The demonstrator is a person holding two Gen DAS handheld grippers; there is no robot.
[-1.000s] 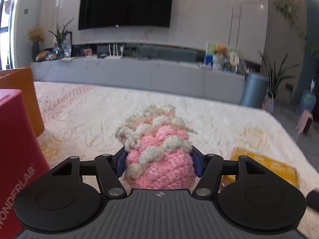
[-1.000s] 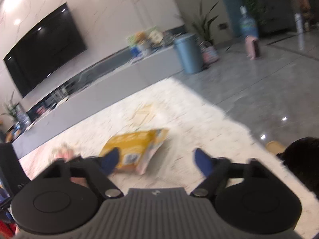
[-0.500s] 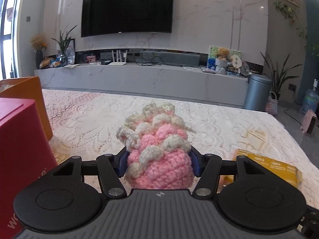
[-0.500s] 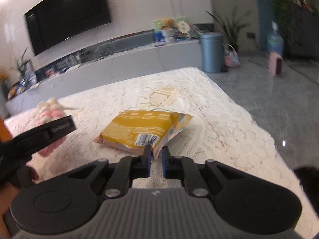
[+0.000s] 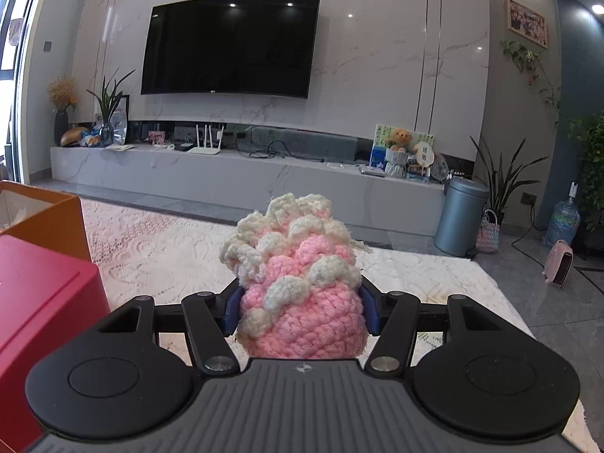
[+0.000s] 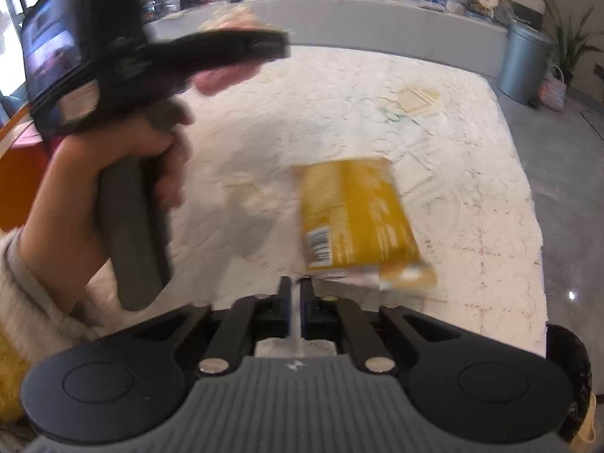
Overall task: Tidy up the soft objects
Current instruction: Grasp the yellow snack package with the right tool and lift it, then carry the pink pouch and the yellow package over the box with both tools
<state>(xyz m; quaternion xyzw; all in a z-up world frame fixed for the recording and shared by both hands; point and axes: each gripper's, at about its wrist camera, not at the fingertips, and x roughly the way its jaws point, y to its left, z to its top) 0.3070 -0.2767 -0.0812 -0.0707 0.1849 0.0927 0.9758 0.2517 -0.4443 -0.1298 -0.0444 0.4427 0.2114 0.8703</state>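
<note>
The left gripper (image 5: 300, 311) clasps a pink knitted toy (image 5: 298, 283) above the table (image 5: 158, 249) near the orange box (image 5: 45, 215), not yet stored, while the right gripper (image 6: 296, 294), jaws parting and nearly together with nothing between, nears the yellow packet (image 6: 355, 215) lying on the table.

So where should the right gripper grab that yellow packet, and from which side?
Take the yellow packet by its near short end, the flat crimped seal. It lies flat on the lace cloth with that thin end towards the right gripper, so coming in low from the near side probably suits best. The jaws are opening, narrow, just short of that edge; nothing clearly sits between them.
</note>
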